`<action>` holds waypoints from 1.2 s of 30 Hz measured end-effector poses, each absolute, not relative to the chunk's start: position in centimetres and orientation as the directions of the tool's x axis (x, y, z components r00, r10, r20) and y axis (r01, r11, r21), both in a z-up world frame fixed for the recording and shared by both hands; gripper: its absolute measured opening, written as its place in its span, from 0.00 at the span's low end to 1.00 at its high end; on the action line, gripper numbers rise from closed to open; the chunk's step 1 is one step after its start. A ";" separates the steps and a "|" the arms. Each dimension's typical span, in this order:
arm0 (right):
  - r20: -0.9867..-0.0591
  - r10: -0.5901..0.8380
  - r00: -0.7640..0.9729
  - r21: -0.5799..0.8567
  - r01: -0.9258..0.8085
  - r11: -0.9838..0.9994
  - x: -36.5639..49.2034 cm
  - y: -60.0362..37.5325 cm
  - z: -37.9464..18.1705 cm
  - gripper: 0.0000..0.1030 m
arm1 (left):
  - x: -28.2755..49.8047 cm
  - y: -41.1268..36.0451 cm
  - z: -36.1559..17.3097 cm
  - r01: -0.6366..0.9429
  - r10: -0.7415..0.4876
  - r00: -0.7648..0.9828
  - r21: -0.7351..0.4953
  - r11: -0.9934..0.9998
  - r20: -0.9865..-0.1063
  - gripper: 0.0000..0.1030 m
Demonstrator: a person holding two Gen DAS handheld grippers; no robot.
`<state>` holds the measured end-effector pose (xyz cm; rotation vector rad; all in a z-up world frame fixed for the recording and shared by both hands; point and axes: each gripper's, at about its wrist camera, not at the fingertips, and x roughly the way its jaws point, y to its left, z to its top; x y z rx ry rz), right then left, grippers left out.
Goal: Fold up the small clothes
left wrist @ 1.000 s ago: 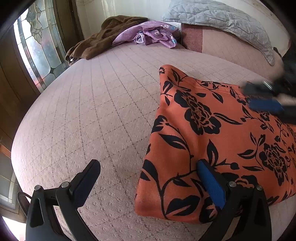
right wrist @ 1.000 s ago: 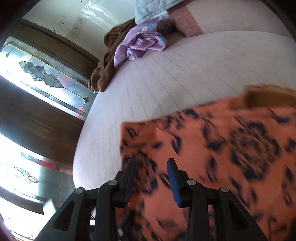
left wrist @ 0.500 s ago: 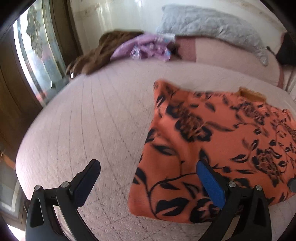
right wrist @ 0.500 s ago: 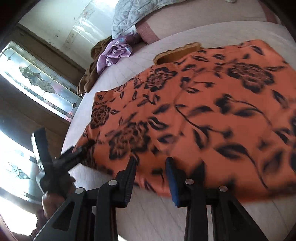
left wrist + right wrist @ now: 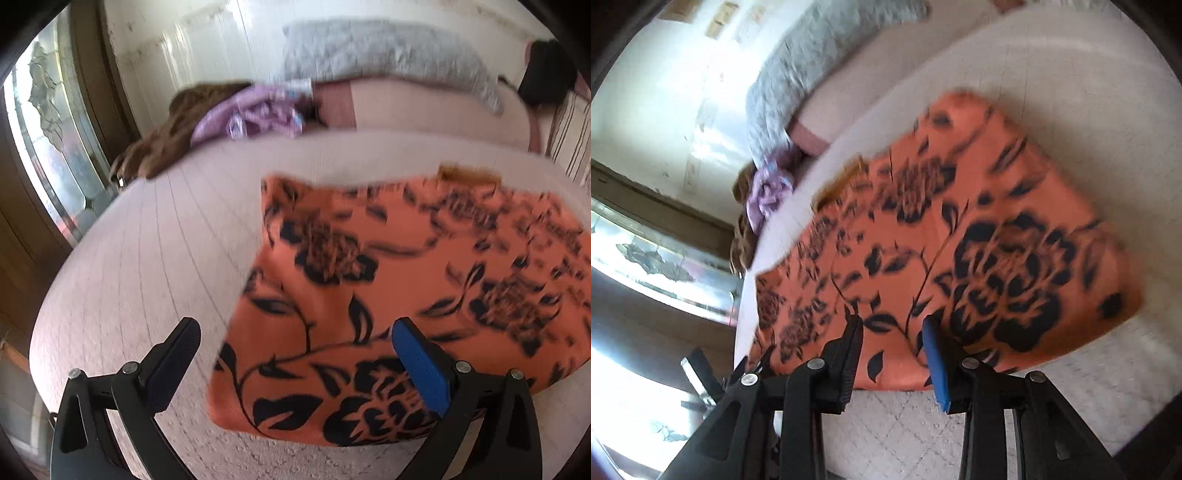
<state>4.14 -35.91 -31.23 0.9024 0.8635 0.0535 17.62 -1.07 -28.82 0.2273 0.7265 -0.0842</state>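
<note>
1. The left hand-held gripper [image 5: 295, 358] stands wide and empty, its near-left corner of the orange floral garment [image 5: 388, 295] between the jaws.
2. The right hand-held gripper [image 5: 892, 334], narrowly parted, holds nothing and hovers at the garment's near edge.
3. The garment lies folded on the bed [image 5: 147, 258]; likely next comes gripping this edge for another fold.
4. Only the left view shows the striped fabric [image 5: 565, 136] far right.

Bare bedspread [image 5: 140, 266] left of orange garment [image 5: 406, 288], clothes pile [image 5: 221, 122] far edge
</note>
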 end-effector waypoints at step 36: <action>-0.646 0.198 0.737 0.746 0.554 0.370 -1.1 -42.5 -35.0 0.64 | 20.7 3.5 -29.2 -0.031 0.121 0.668 0.134 0.990 -0.735 1.00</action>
